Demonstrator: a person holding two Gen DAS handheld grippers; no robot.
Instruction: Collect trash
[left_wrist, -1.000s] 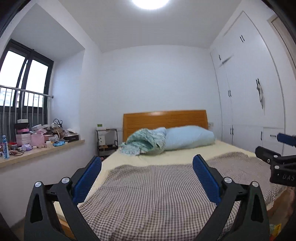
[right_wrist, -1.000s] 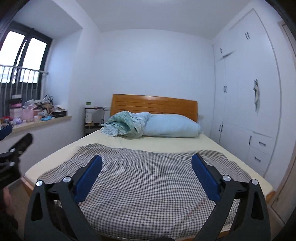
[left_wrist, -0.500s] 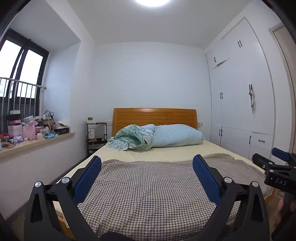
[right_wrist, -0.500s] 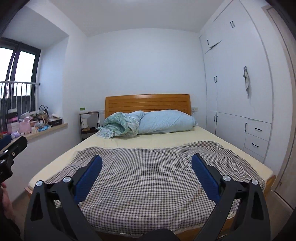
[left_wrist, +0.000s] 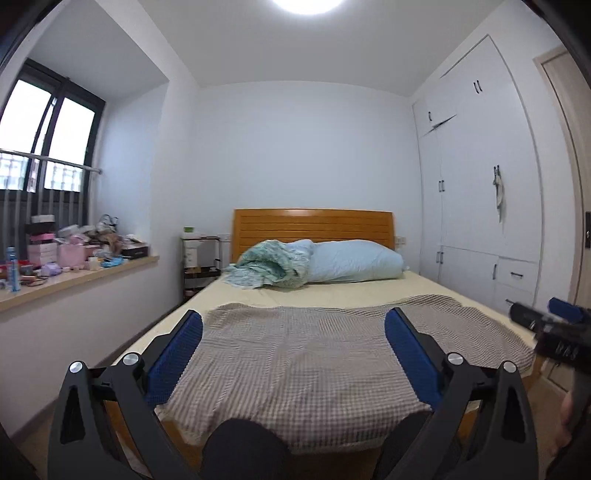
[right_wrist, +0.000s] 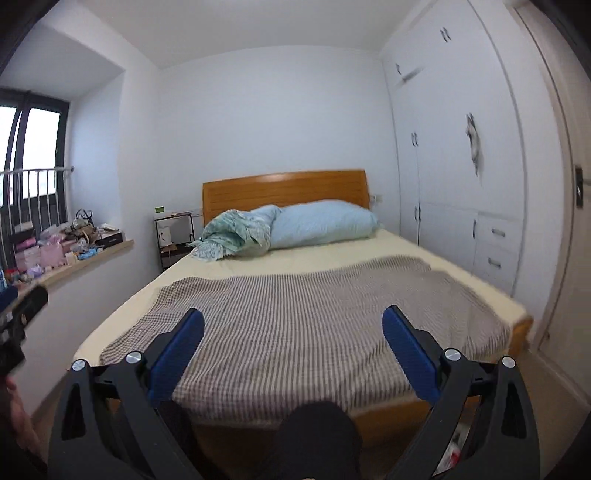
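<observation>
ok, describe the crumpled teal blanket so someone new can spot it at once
Start at the orange wooden headboard at the bed's far end. Just in front of it lie two soft things side by side: a smooth pale blue pillow and the teal blanket. The blanket is the bunched, patterned heap on the window side, nearer the bedside rack.

Only one bit of txt is close to legible: white letters on the black side of my right gripper (left_wrist: 535, 312), seen at the right edge of the left wrist view. They look like "DAS", but they're blurred, so can't confirm. My left gripper (right_wrist: 24, 295) has a small white mark on its body in the right wrist view; unreadable. The bottle (left_wrist: 12, 269) label and the pink boxes (left_wrist: 42, 247) on the window ledge (left_wrist: 92, 275) are too small and soft to read. No other signs, nos. or brands legible.
</observation>
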